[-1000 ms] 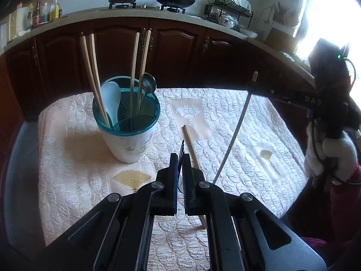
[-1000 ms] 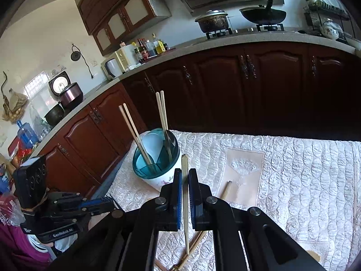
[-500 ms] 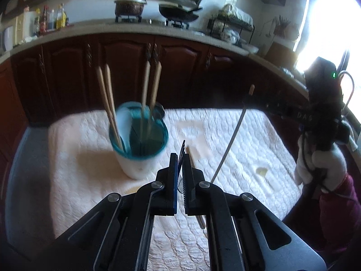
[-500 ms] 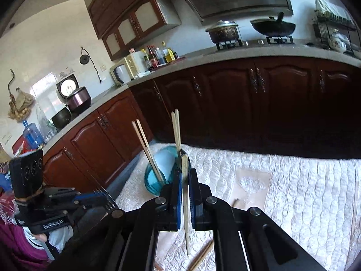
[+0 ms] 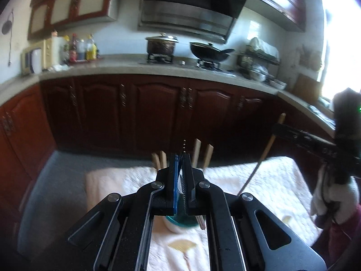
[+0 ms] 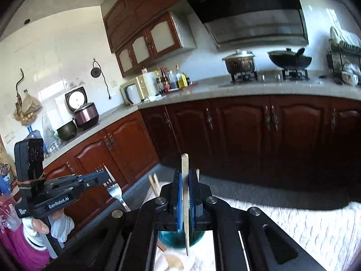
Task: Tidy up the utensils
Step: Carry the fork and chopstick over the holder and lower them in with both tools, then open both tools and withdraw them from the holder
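The right gripper (image 6: 185, 199) pinches a wooden chopstick (image 6: 185, 180) nearly upright, its lower tip hanging just above the teal utensil cup (image 6: 174, 240), directly below the fingers. The left gripper (image 5: 179, 178) clamps a fork (image 6: 114, 188), tines up, also over the cup. The right looks better lined up: a straight drop should seat the chopstick.

Pot (image 5: 161, 44) and wok (image 5: 208, 51) (stovetop)
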A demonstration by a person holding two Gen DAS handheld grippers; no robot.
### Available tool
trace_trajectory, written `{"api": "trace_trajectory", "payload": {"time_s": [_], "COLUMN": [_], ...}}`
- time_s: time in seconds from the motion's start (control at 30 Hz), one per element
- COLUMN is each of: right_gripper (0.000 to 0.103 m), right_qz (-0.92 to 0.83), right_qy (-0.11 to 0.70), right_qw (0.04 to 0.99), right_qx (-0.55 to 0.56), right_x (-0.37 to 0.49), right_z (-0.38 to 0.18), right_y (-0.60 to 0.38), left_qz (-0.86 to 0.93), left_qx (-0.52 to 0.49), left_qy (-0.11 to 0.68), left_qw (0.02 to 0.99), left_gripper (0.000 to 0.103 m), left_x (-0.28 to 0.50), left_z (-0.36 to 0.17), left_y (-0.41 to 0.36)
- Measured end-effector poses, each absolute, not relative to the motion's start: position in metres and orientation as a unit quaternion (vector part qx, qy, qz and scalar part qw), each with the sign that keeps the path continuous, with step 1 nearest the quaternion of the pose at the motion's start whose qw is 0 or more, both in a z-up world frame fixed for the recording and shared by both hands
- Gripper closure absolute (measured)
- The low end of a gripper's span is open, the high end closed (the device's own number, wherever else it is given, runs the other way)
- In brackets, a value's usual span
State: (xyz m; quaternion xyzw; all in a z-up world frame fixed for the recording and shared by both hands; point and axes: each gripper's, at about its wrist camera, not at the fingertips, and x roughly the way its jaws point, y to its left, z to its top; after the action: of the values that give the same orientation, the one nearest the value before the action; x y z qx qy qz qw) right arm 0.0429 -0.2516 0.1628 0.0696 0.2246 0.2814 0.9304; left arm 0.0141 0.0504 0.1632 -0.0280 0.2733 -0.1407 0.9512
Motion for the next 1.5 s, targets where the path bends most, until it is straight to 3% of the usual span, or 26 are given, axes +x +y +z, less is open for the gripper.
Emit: {"api": "trace_trajectory", "payload": {"time_s": [0.37,0.73,0.93,1.0,1.13,1.27,1.5], "right_gripper": [0.098,0.098,0.094,0.089,0.083,0.082,0.079], "right_qz": [0.251,0.258,0.272,0.274,0.283,0.295,0.3], "right_qy": [0.23,0.295,0.292,0.29,0.293,0.292,0.291], "right_qw": [0.939,0.917,0.912,0.913,0.908,0.904,0.902], "right_qx": [0.047,0.067,0.093,0.087,0.099,0.106,0.105], "right_x": [0.092,0.107,0.101,0.096,0.088,0.074,0.04], "right_z": [0.132,0.074,0.076,0.078,0.081,0.088,0.095], "right_y": [-0.218,-0.226,-0.235,-0.236,-0.24,-0.242,-0.252], "left_qz": [-0.069,-0.071,-0.079,-0.08,-0.091,-0.093,-0.104], "left_qx": [0.008,0.007,-0.001,0.0,-0.005,0.0,0.007], "left_qy": [0.27,0.321,0.341,0.337,0.332,0.321,0.303], "left_qw": [0.96,0.944,0.937,0.938,0.939,0.943,0.947], "left_gripper": [0.101,0.1,0.1,0.095,0.069,0.062,0.06], "left_x": [0.058,0.069,0.069,0.066,0.06,0.05,0.025], "left_z": [0.129,0.081,0.071,0.074,0.081,0.09,0.105], "left_y": [0.053,0.043,0.041,0.039,0.036,0.032,0.026]}}
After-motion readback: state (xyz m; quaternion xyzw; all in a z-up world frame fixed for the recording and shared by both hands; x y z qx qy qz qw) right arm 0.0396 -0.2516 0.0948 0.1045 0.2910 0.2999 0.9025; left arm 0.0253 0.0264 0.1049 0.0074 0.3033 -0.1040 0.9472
